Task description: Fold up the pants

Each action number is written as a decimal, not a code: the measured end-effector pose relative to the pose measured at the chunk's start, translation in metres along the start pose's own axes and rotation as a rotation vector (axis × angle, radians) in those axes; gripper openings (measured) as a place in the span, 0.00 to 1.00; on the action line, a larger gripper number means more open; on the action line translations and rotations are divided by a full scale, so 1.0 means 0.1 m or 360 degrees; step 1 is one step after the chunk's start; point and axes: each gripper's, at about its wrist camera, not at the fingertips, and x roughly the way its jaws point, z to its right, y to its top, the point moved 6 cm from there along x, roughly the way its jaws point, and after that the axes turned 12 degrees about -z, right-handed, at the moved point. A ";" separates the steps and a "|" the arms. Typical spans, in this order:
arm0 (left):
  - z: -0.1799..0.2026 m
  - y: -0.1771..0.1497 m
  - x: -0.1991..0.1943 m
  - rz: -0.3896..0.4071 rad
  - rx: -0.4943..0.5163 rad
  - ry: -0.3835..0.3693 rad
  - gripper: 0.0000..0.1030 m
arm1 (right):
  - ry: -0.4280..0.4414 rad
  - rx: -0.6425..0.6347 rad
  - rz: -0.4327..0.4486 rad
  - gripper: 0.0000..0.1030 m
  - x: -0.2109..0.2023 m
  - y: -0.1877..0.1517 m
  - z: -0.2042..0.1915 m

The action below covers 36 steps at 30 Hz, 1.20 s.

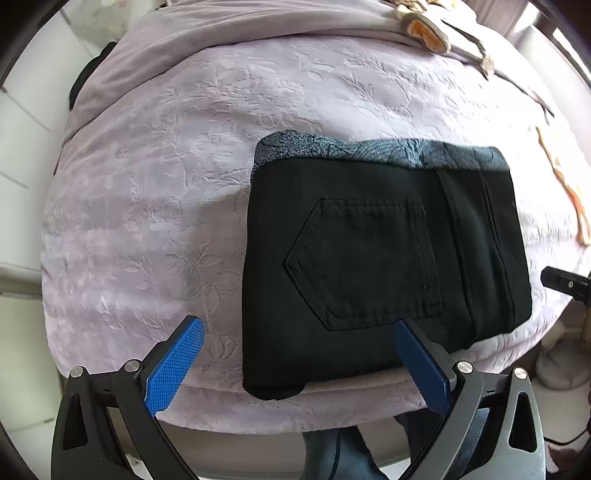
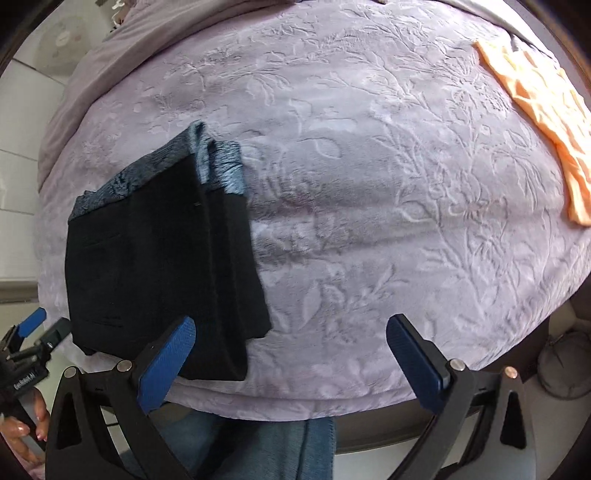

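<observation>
The black pants [image 1: 384, 258] lie folded into a compact rectangle on the lilac bedspread [image 1: 166, 184], back pocket up, with a grey-blue patterned lining showing along the far edge. My left gripper [image 1: 299, 325] is open and empty, hovering just above the near edge of the fold. In the right wrist view the folded pants [image 2: 159, 258] lie at the left on the bedspread [image 2: 369, 184]. My right gripper [image 2: 290, 325] is open and empty, above the bed's near edge, to the right of the pants. The left gripper [image 2: 33, 332] shows at the far left there.
An orange cloth [image 2: 539, 122] lies at the far right of the bed. A grey blanket [image 1: 240, 33] and a plush toy [image 1: 428, 26] sit at the bed's far end. The person's jeans-clad legs [image 2: 258, 443] stand at the near edge. White wall and floor lie to the left.
</observation>
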 end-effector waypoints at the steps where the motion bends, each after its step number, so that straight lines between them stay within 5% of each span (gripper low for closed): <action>1: 0.00 -0.01 -0.01 0.0002 0.0015 0.0012 1.00 | 0.0009 0.0013 0.0003 1.00 0.00 -0.03 -0.05; 11: -0.05 -0.08 -0.10 0.0035 0.0052 0.0080 1.00 | 0.0067 -0.0032 0.0099 1.00 -0.08 -0.18 -0.71; 18: -0.05 -0.13 -0.22 0.0092 0.0064 0.0081 1.00 | -0.0050 -0.0107 0.0184 1.00 -0.16 -0.27 -1.06; 36: -0.05 -0.13 -0.23 0.0056 -0.0064 0.0065 1.00 | -0.0214 -0.0207 0.0182 1.00 -0.22 -0.28 -1.10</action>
